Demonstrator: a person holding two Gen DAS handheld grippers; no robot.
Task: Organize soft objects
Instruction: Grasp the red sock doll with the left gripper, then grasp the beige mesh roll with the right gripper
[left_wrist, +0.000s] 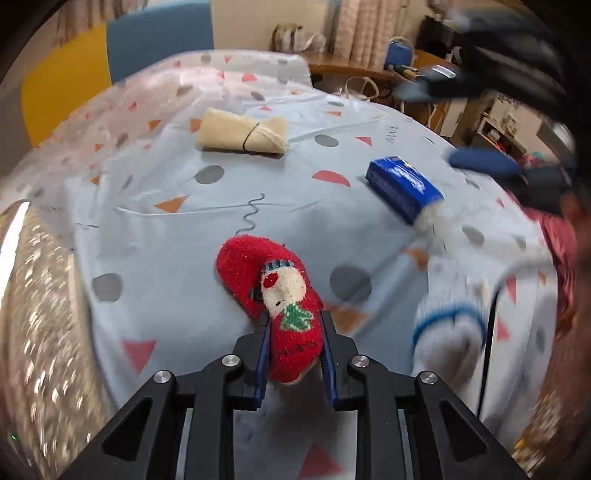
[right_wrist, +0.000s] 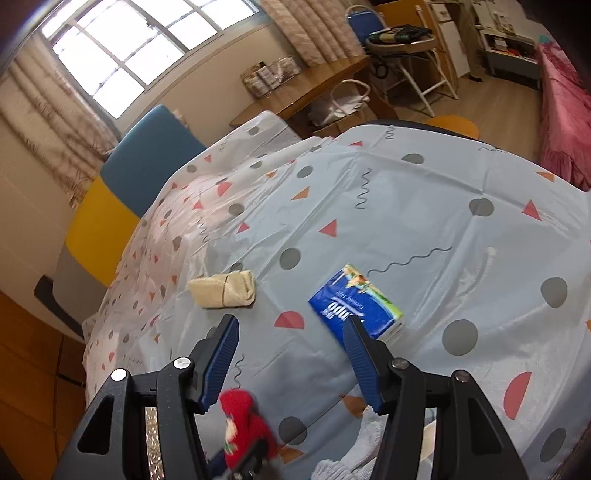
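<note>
My left gripper (left_wrist: 295, 325) is shut on a red Christmas sock (left_wrist: 275, 295) that lies on the patterned tablecloth (left_wrist: 155, 258); the sock also shows in the right wrist view (right_wrist: 242, 417). A rolled beige cloth with a black band (left_wrist: 242, 132) lies farther back, also seen in the right wrist view (right_wrist: 223, 288). A blue tissue pack (left_wrist: 404, 188) lies to the right, also in the right wrist view (right_wrist: 356, 301). A white sock with a blue stripe (left_wrist: 448, 317) lies at the right. My right gripper (right_wrist: 290, 332) is open and empty above the table, blurred in the left wrist view (left_wrist: 480, 162).
A shiny silver container (left_wrist: 40, 332) stands at the left. A blue and yellow chair (right_wrist: 122, 192) stands behind the table. A wooden desk (right_wrist: 314, 88), a white folding chair (right_wrist: 417, 66) and a pink bed cover (right_wrist: 565, 122) lie beyond.
</note>
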